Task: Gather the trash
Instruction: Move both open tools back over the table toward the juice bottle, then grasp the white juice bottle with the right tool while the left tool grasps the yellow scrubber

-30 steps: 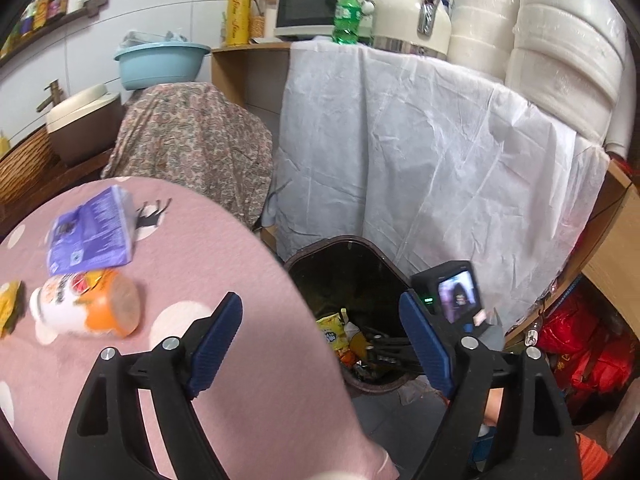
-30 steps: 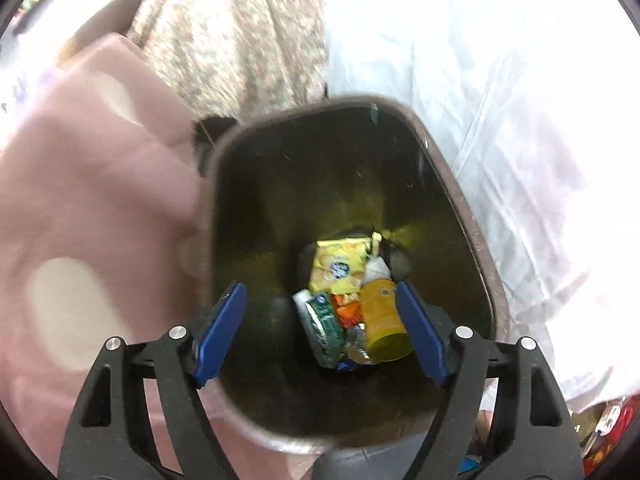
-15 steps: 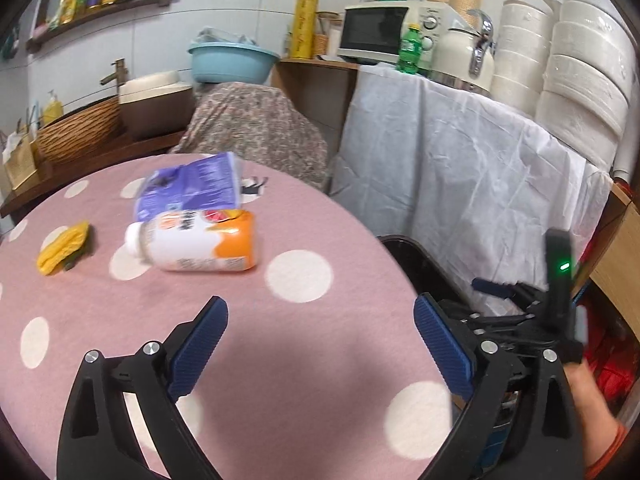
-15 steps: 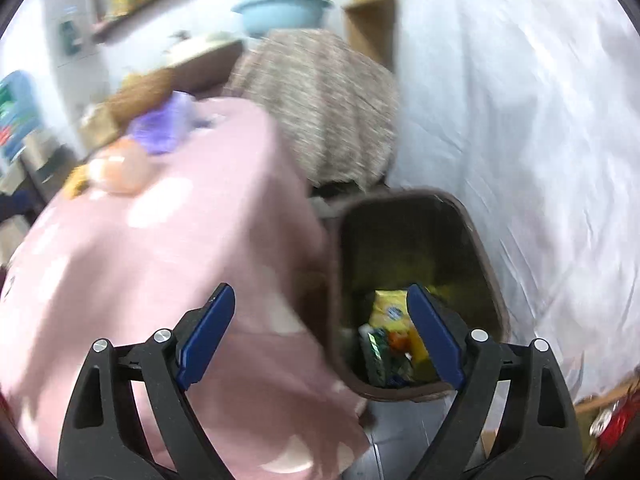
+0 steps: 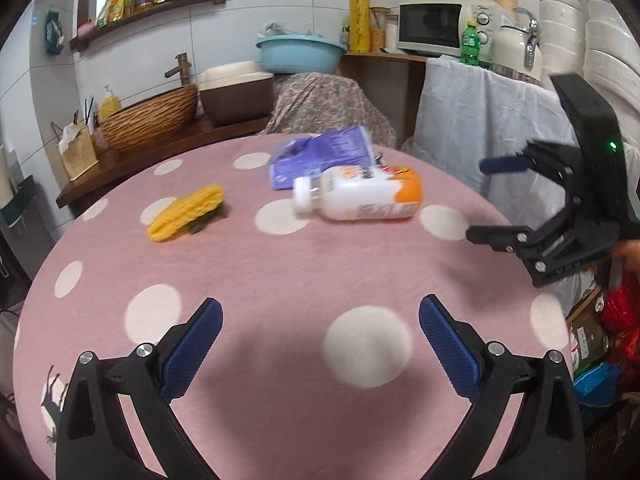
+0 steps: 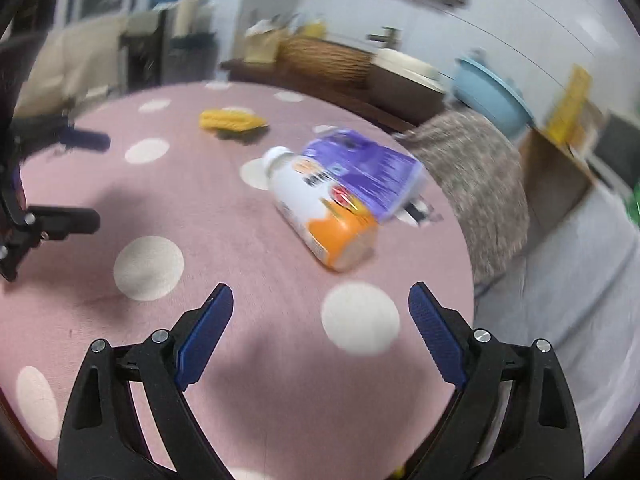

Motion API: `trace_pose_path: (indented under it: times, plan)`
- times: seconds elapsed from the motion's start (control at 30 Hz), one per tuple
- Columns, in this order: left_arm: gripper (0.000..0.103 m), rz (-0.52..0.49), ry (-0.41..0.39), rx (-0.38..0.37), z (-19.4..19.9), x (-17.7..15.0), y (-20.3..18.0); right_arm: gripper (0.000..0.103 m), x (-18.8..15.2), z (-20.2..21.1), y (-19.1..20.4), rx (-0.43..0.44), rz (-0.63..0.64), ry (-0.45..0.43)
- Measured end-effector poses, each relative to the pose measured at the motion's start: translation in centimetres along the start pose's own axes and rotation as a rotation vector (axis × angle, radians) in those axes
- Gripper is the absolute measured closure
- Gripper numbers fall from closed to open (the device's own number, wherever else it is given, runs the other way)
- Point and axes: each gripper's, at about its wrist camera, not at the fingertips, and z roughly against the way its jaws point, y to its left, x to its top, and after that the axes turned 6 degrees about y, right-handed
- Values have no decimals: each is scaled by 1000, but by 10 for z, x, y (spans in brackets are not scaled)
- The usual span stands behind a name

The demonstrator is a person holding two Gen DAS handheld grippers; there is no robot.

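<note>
Now both grippers, left gripper (image 5: 320,344) and right gripper (image 6: 320,328), are wide open and empty. Their jaws have just been opening. Ahead of both, the bottle (image 6: 320,216) lies on its side, nearer the right gripper, cap end pointing away.

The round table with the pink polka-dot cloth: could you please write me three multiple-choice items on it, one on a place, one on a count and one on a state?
1. Where does the purple snack packet lie relative to the white plastic bottle with the orange base?
A. Right behind it, at its far side
B. Across the table, far from it
C. Inside the wicker basket

2. How many pieces of trash lie on the round table with the pink polka-dot cloth?
A. One
B. Three
C. Six

3. How is the bottle resting?
A. Upright with cap on top
B. On its side
C. Held in a gripper

Answers: 1 A, the packet sits against the bottle in both views. 2 B, there are the packet, the bottle and a yellow wrapper. 3 B, it lies flat, and the left gripper and right gripper are open and empty.
</note>
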Motion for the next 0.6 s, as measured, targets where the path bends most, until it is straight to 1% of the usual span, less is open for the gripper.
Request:
trace_pose_path:
  times: [0.1,0.23,0.33,0.43,0.6]
  plan:
    - [5,-1,16,39,1,-6,19,14,24,-21,12,-19,120,64]
    - [5,19,43,39,-1,-9,43,14,51,-51,17,-33,208,145]
    - [5,32,63,33,-5,-11,55,14,62,-68,22,-47,278,188]
    - [5,21,84,24,-10,-13,63,15,70,-82,23,-62,326,231]
    - [5,3,111,13,-22,-8,77,15,82,-109,23,-62,363,299]
